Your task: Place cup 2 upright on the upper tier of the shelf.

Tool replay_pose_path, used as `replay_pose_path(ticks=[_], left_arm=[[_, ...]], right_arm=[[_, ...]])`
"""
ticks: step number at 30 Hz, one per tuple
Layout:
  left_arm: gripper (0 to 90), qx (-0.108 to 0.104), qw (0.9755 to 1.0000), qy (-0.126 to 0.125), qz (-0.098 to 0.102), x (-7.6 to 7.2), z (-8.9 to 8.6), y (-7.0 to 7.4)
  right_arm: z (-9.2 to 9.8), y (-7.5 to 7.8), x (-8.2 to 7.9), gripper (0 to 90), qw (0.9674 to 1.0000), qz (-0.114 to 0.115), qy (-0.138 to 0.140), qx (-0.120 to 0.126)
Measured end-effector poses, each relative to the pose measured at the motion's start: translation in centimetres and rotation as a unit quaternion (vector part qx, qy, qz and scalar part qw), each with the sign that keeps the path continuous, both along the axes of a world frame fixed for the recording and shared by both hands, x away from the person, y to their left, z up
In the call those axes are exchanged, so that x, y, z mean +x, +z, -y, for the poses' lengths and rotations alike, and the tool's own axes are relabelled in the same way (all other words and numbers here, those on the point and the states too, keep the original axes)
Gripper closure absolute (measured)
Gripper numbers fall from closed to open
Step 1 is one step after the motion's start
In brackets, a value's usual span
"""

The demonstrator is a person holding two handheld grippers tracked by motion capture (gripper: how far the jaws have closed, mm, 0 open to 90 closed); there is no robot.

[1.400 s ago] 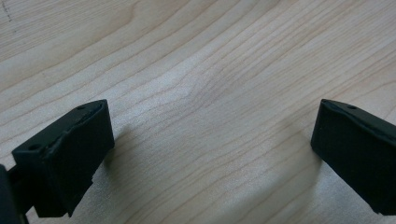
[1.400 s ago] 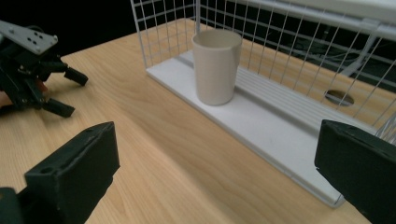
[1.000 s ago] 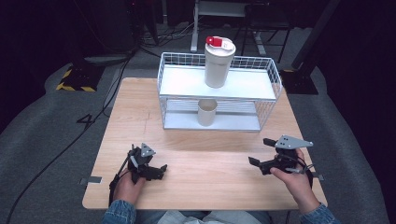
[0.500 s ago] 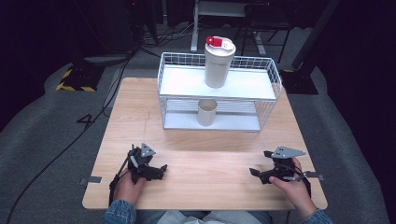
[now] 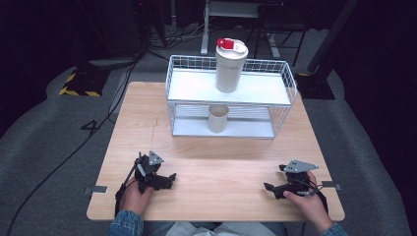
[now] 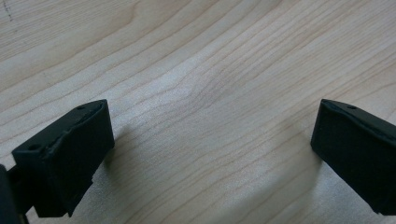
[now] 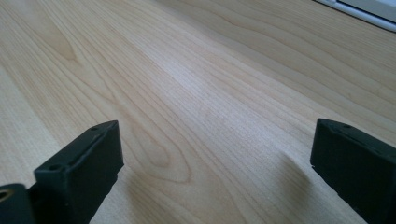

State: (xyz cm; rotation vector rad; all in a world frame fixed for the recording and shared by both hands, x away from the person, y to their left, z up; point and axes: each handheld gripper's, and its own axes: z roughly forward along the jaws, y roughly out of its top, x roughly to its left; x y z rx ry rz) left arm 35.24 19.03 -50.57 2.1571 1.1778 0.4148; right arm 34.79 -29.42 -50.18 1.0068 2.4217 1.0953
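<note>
My left gripper (image 5: 168,179) rests low on the wooden table (image 5: 221,167) near the front left, held by a hand, jaws wide apart with bare wood between them (image 6: 212,154). My right gripper (image 5: 270,189) lies near the front right in the other hand, also open over bare wood (image 7: 215,163). A tall white tumbler with a red lid (image 5: 230,65) stands upright on the top shelf of a white wire rack (image 5: 282,83). A small beige cup (image 5: 218,118) stands on the rack's lower shelf, right under the tumbler.
The wire rack occupies the far middle of the table. Bare wood stretches between the rack and both grippers. Cables and dark stands lie on the grey floor (image 5: 44,137) beyond the table.
My right gripper has come down and toward the front edge, now resting low on the table. The left gripper, tumbler and cup stay where they were.
</note>
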Motion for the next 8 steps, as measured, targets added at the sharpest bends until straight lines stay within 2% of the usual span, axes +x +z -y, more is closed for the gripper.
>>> replay_pose_path(ticks=[5,8], left_arm=[[0.0,0.0,1.0,0.0,0.0,0.0,0.0,0.0],[0.0,0.0,1.0,0.0,0.0,0.0,0.0,0.0]], right_arm=[[-0.13,-0.29,0.08,3.9,0.9999,-0.004,-0.009,-0.008],[-0.03,-0.38,0.12,2.5,0.9997,-0.015,-0.005,-0.016]])
